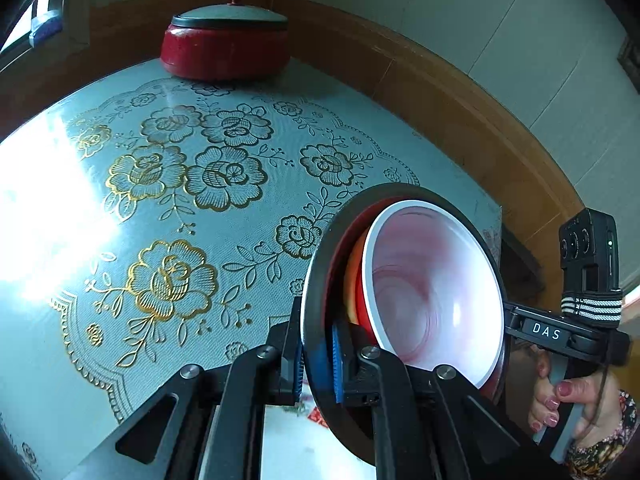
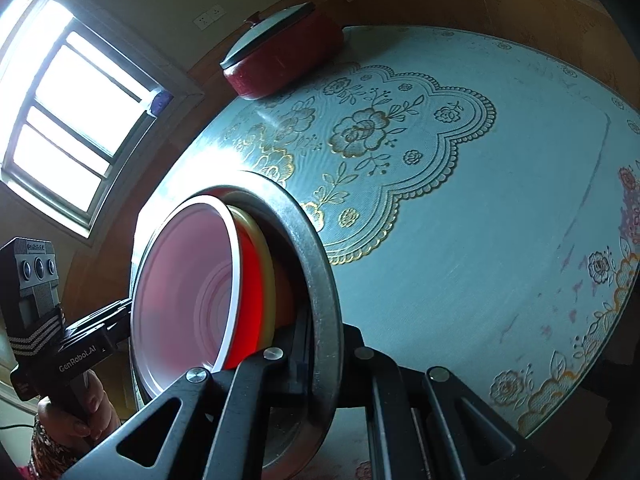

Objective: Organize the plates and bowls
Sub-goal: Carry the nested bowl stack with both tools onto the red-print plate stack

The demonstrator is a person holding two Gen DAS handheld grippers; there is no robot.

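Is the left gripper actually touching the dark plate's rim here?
Touching. The left wrist view shows the left gripper with its blue pads pressed on either side of the dark plate rim, no gap.

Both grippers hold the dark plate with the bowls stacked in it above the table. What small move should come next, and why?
Probably carry the stack a little toward the open middle of the tablecloth, keeping it level. The left gripper and right gripper have their jaws shut on opposite rims of the dark plate, and the white bowl sits loose on top, so tilting might slide it.
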